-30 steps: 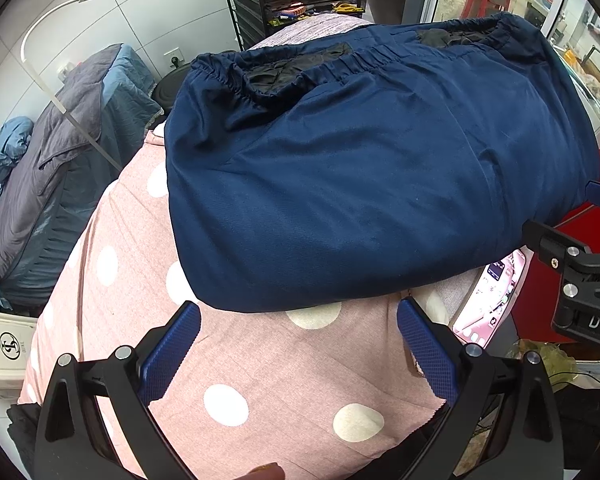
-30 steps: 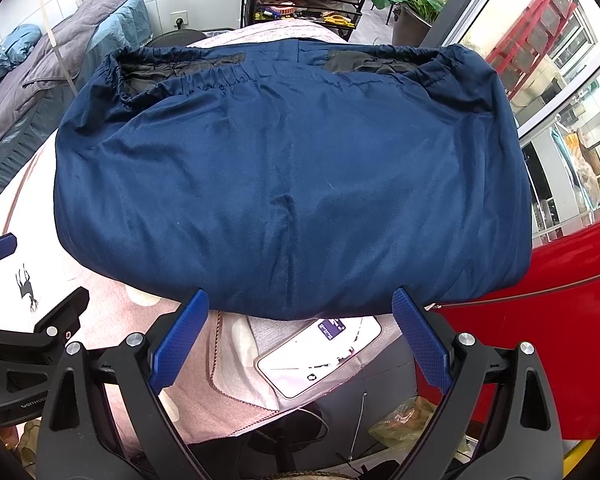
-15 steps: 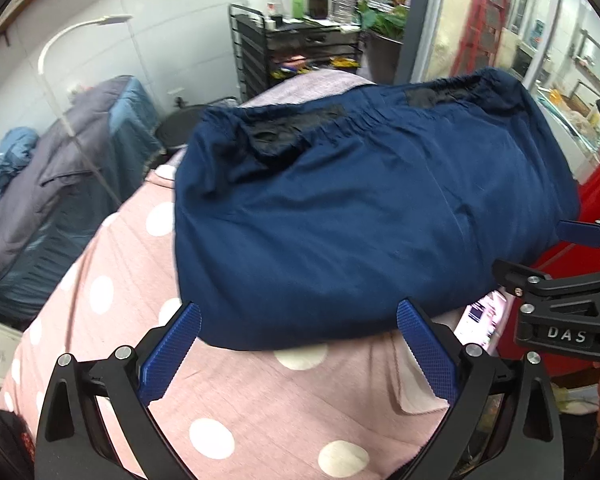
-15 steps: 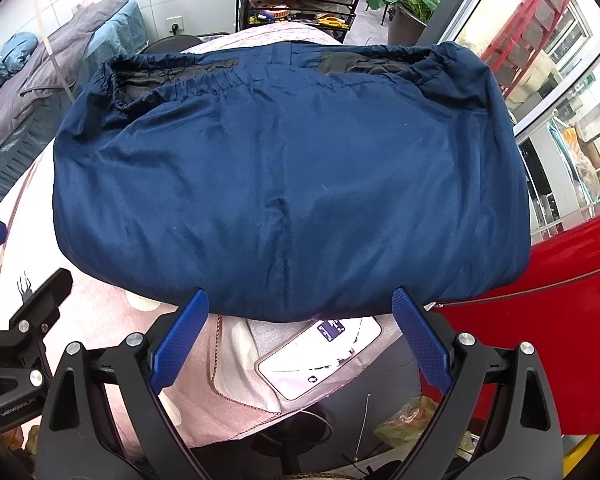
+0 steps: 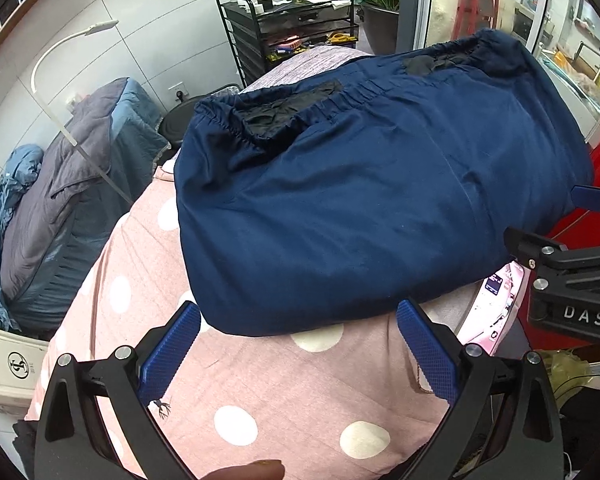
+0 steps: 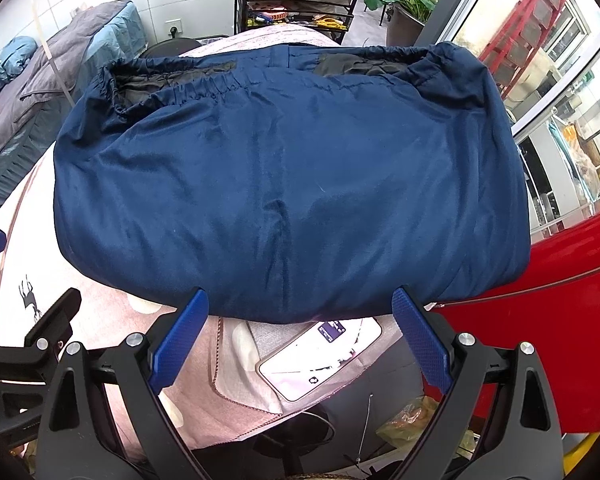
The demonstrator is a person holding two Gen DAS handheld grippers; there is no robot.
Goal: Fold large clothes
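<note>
Across the middle of the worktop (image 5: 260, 392), on its pink polka-dot cover, a navy garment (image 5: 372, 208) is laid as a thick, compact bundle, its elastic hem with black lining turned to the far side and its right end reaching the worktop's edge. Most of the folding is judged to be done; at most a last fold or some squaring of edges seems left. A phone (image 6: 320, 360) is seen partly tucked under the near edge of the bundle. Both the left gripper (image 5: 298, 346) and the right gripper (image 6: 300, 338) are held just short of that edge, spread wide, with nothing pinched.
</note>
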